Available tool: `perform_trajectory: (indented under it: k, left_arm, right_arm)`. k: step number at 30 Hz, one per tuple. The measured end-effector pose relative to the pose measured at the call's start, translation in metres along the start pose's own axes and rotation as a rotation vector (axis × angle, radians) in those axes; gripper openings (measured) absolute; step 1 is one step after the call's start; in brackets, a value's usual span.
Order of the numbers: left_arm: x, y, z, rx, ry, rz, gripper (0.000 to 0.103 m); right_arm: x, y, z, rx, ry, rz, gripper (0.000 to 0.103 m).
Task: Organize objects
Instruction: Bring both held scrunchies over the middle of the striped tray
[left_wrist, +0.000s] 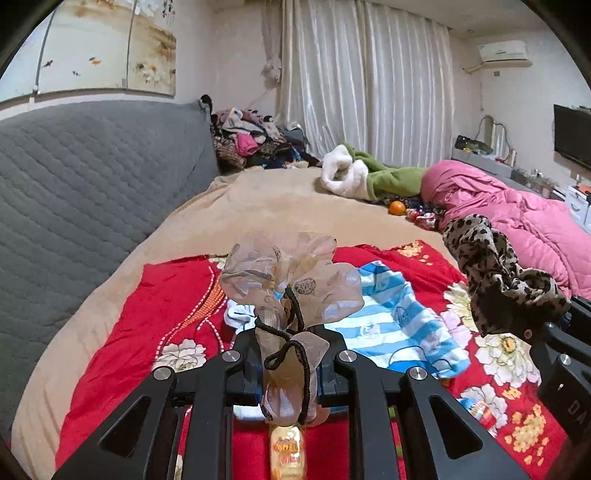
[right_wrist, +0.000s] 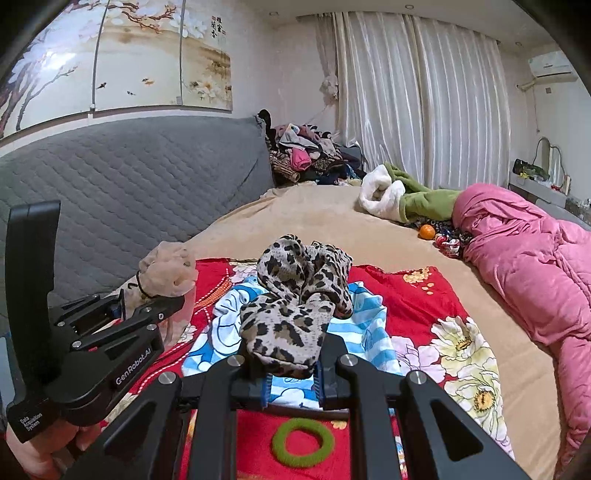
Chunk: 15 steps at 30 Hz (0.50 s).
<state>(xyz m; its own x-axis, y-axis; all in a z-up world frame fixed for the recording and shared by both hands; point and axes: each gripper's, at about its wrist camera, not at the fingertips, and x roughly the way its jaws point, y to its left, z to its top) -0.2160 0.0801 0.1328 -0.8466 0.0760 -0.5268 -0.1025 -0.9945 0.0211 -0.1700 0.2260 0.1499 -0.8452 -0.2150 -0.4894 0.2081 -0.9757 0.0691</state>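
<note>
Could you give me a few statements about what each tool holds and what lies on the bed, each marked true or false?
1. The left tool is shut on a sheer beige scrunchie. True.
2. The right tool is open and holds nothing. False: it is shut on a leopard-print cloth.
3. A green ring lies on the red floral cloth. True.
4. The blue-striped garment hangs from the curtain. False: it lies on the red floral cloth.
5. An orange fruit sits on the bed near the pink quilt. True.
</note>
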Motion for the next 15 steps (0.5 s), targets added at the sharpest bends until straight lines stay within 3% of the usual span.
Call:
perform_trajectory:
  k: [15]
  left_arm:
    - [0.093,-0.012,0.001,0.021,0.062,0.003,0.019]
  right_arm:
    - [0.094,-0.02,-0.007,0.027,0.091,0.016,0.017]
